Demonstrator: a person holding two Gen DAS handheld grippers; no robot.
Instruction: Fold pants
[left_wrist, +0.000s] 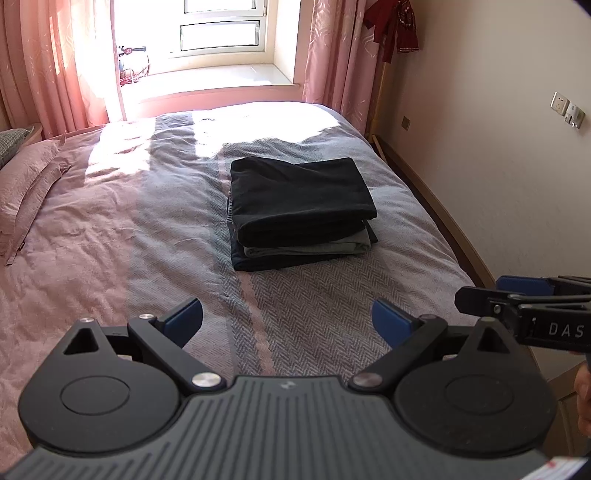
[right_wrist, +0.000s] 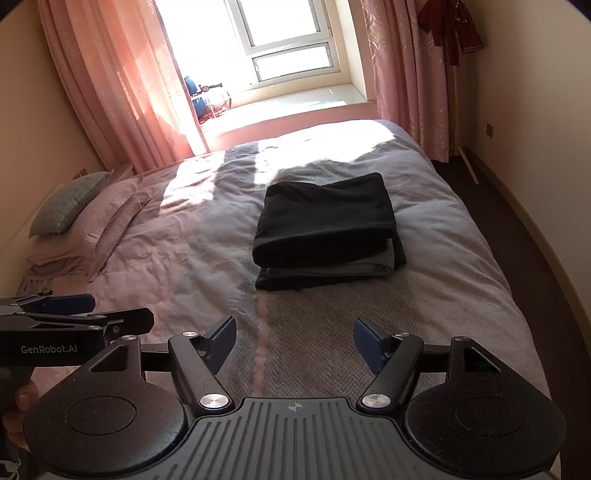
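Now, pants: we see the folded pants (left_wrist: 301, 194) stacked mid-frame, ahead, long axis crosswise.
Grippers: left hand-held gripper (left_wrist: 287, 320) and right hand-held gripper (right_wrist: 291, 341) both spread, empty, equally near.

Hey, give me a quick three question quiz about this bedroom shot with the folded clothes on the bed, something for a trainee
1. True or false: the left gripper is shut on fabric.
2. What tops the stack? A) black folded pants B) a pillow C) a towel
3. Fill in: the stack lies on the ___.

Key: 1 false, both it and the right gripper are open and empty; 2 A; 3 bed.
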